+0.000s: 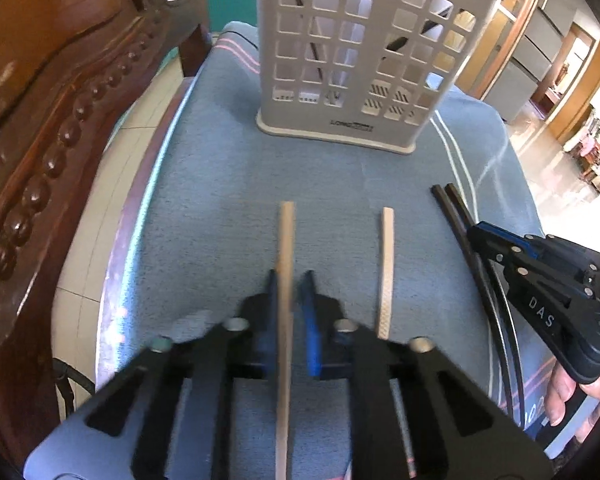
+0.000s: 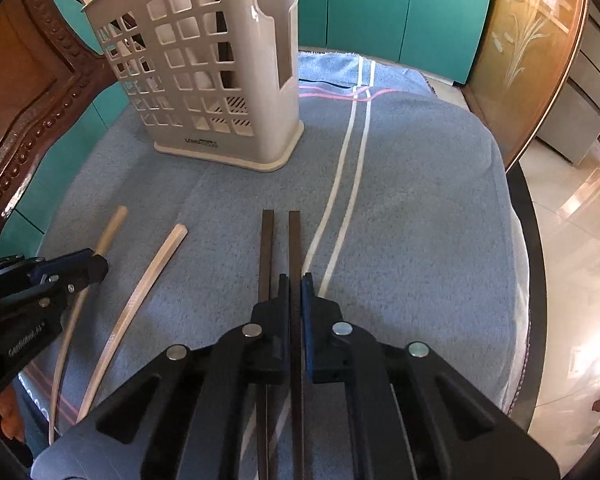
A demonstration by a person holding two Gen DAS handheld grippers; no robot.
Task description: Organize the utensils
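Two light wooden chopsticks and two black chopsticks lie on a blue towel (image 1: pixel 220 184). My left gripper (image 1: pixel 291 280) straddles the left wooden chopstick (image 1: pixel 286 240) with its jaws closing, a small gap still on the right side. The second wooden chopstick (image 1: pixel 386 264) lies just to its right. My right gripper (image 2: pixel 295 282) is shut on the right black chopstick (image 2: pixel 294 240); the other black chopstick (image 2: pixel 267 248) lies beside it. A beige slotted utensil holder (image 1: pixel 360 52) stands upright at the back, and in the right wrist view (image 2: pixel 220 72) too.
A carved wooden chair back (image 1: pixel 52 120) stands close at the left. The towel covers a round table whose dark rim (image 2: pixel 528 280) shows at the right. Teal cabinets (image 2: pixel 380 4) are behind. Dark utensils lean inside the holder.
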